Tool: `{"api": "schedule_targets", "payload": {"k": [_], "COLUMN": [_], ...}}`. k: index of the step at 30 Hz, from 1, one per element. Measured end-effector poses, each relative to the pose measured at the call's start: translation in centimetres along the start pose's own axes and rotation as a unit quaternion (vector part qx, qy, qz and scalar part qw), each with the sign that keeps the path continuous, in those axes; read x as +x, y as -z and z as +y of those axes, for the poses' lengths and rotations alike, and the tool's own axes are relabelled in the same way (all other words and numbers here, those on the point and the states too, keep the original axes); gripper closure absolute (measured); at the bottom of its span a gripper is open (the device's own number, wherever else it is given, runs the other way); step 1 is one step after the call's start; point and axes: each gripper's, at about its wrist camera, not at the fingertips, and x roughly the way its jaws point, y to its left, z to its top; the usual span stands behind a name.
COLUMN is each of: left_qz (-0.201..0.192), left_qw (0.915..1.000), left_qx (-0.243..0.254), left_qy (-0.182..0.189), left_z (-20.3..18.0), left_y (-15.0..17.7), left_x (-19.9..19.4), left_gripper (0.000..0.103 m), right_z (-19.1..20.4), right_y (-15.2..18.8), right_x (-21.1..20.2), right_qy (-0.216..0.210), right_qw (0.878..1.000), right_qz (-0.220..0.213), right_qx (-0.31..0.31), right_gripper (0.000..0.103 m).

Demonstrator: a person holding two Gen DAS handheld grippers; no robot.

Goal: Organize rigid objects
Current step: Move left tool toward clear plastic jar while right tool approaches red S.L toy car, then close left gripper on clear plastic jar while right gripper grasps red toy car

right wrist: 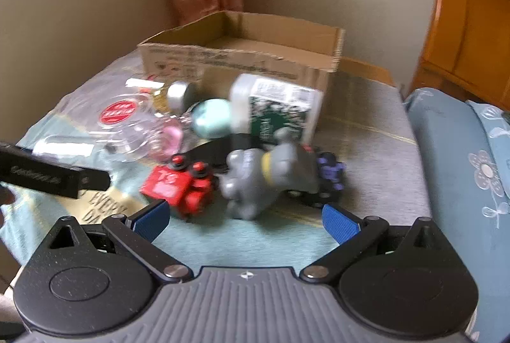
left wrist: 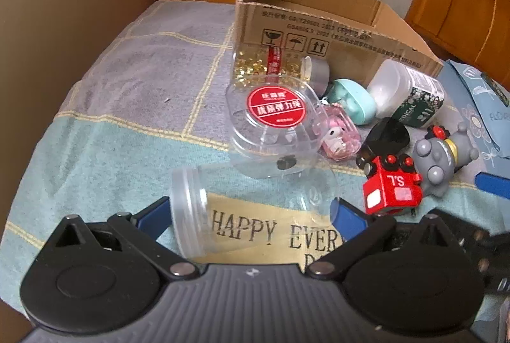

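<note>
to the left, the checked cloth (left wrist: 105,107) lies bare and flat out to its rounded edge, giving free room on that side. a clear plastic jar (left wrist: 251,209) lies on its side over the "happy ever" print, its ribbed frosted neck pointing left. the left gripper (left wrist: 251,215) sits low over the cloth with its blue pads spread to either side of the jar; whether they press it cannot be told. just behind the jar rests a clear round tub with a red label (left wrist: 274,117), smooth and glossy, and behind that the open cardboard box (left wrist: 318,34), corrugated, with a torn front rim, stands against the far edge of the cloth. rightward the things crowd together: a pink see-through case (left wrist: 338,132), a mint egg-shaped case (left wrist: 353,99), a white-capped bottle with a green label (left wrist: 408,94) on its side, a boxy red toy train (left wrist: 392,187) and a matte grey knobbly figure (left wrist: 443,158) touching it. the right gripper (right wrist: 245,218) hovers level in front of train and figure, jaws released wide, holding nothing. a blue floral pillow (right wrist: 452,171) closes off the right side.
</note>
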Motion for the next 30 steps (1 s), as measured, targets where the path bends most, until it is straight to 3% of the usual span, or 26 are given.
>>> {"api": "schedule_targets", "payload": {"k": [7,14,23,27,30], "left_qz": [-0.010,-0.025,-0.034,-0.037,-0.030], "left_qw": [0.9999,0.9995,0.9991,0.9990,0.9991], "left_qx": [-0.003,0.017,0.023,0.016,0.014], "left_qy": [0.004,0.003,0.008,0.021,0.027], "left_z": [0.3,1.4,3.8,4.6,4.7], "left_y": [0.1,0.1,0.4,0.2,0.0], "left_x": [0.2,-0.8,-1.3,-1.2,-0.7], "left_gripper": [0.004,0.007,0.006,0.006,0.006], "right_z": [1.6,3.3,5.4,6.3,6.5], "right_y": [0.4,0.2,-1.0,-1.4,-1.6], "right_x": [0.5,1.1,3.2,3.7,4.1], "right_qy": [-0.027,-0.081,-0.072,-0.086,-0.065], "right_qw": [0.999,0.996,0.996,0.995,0.996], "right_qz": [0.017,0.032,0.042,0.043,0.045], "right_qx": [-0.005,0.000,-0.014,-0.031,-0.032], "right_gripper": [0.000,0.000,0.000,0.000,0.000]}}
